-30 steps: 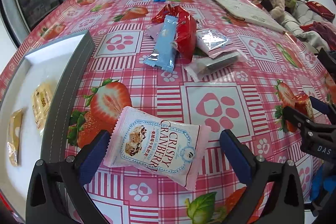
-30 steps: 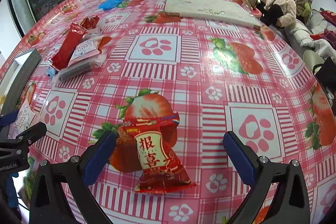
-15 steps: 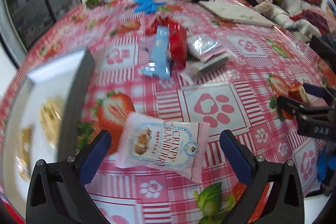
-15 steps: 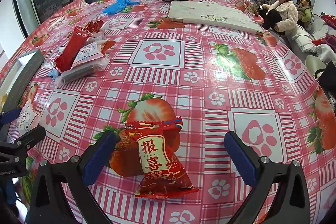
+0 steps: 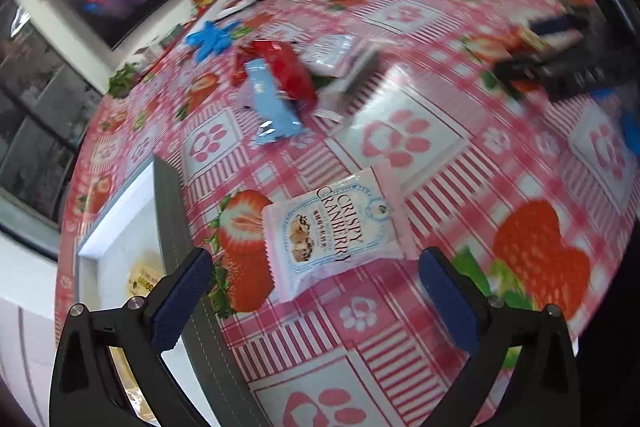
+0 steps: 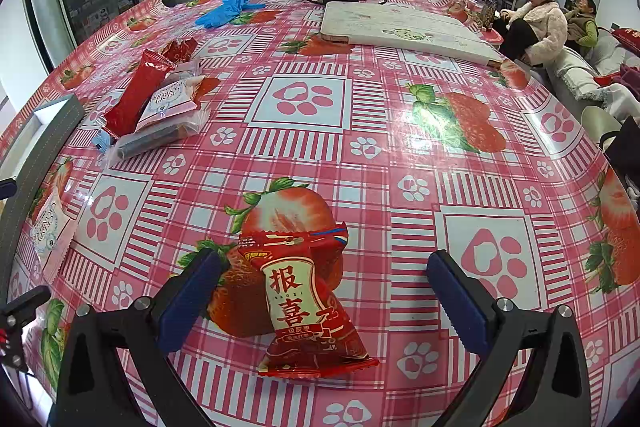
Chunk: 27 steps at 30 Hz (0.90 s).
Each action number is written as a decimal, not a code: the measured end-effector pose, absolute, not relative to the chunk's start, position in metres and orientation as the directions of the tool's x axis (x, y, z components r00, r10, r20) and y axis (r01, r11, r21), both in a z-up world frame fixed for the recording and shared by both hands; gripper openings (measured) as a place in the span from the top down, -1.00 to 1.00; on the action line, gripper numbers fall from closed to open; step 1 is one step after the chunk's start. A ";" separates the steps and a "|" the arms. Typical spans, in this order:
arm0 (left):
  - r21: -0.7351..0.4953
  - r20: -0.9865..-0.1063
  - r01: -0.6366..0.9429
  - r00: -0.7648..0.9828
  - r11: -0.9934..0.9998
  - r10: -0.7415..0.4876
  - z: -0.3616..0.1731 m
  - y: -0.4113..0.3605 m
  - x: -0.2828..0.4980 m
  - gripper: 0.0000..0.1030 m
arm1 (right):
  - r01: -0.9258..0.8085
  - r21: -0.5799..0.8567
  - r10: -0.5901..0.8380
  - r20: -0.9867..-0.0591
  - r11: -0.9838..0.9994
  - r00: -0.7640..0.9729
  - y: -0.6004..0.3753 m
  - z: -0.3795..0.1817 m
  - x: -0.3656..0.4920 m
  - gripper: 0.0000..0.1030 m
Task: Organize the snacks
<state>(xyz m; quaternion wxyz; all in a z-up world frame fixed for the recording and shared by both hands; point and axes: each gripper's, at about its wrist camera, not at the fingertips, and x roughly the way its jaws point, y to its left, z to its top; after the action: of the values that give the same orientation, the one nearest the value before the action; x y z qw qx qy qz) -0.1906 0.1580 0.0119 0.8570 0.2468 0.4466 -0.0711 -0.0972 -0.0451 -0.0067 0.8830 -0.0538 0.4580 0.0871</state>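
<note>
In the left wrist view, a pink-and-white Crispy Cranberry packet (image 5: 334, 229) lies on the strawberry tablecloth, just ahead of my open, empty left gripper (image 5: 314, 285). A grey-rimmed white tray (image 5: 168, 211) at the left holds yellow wrapped snacks (image 5: 144, 279). In the right wrist view, a red date packet with Chinese characters (image 6: 304, 299) lies between the fingers of my open right gripper (image 6: 324, 287), not gripped. The cranberry packet (image 6: 48, 227) and the tray's edge (image 6: 60, 115) show at the far left there.
A pile of snacks lies mid-table: a blue packet (image 5: 272, 103), a red packet (image 5: 284, 71), and clear and pink ones (image 6: 160, 115). Blue gloves (image 6: 226, 9), a white board (image 6: 404, 31) and cables lie at the far end. Two people (image 6: 536, 23) sit on the right.
The left gripper has tilted and swung, so its view is rotated and blurred; the cranberry packet still lies between its fingers. The right gripper has drawn slightly nearer the red packet.
</note>
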 end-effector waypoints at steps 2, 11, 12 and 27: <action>0.400 -0.773 0.230 0.604 0.887 0.193 0.011 0.161 -0.174 -1.00 | -0.203 -0.015 0.104 -0.818 0.979 0.565 -0.045 -0.007 -0.097 -1.00; 0.248 -0.846 0.214 0.523 0.945 0.104 0.011 0.173 -0.127 -0.99 | -0.203 -0.016 0.104 -0.818 0.979 0.565 -0.045 -0.007 -0.097 -1.00; 0.236 -0.854 0.226 0.511 0.945 0.091 0.009 0.174 -0.125 -0.99 | -0.203 -0.016 0.104 -0.818 0.979 0.566 -0.045 -0.007 -0.097 -1.00; 0.066 -0.867 0.179 0.497 0.982 -0.032 0.031 0.166 -0.147 -0.39 | -0.203 -0.016 0.104 -0.818 0.979 0.566 -0.045 -0.007 -0.097 -1.00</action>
<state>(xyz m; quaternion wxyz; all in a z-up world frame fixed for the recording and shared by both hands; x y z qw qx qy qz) -0.1469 0.1657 0.0314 0.8619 0.0738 0.4979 -0.0612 -0.0974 -0.0448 -0.0069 0.8832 -0.0541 0.4577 0.0869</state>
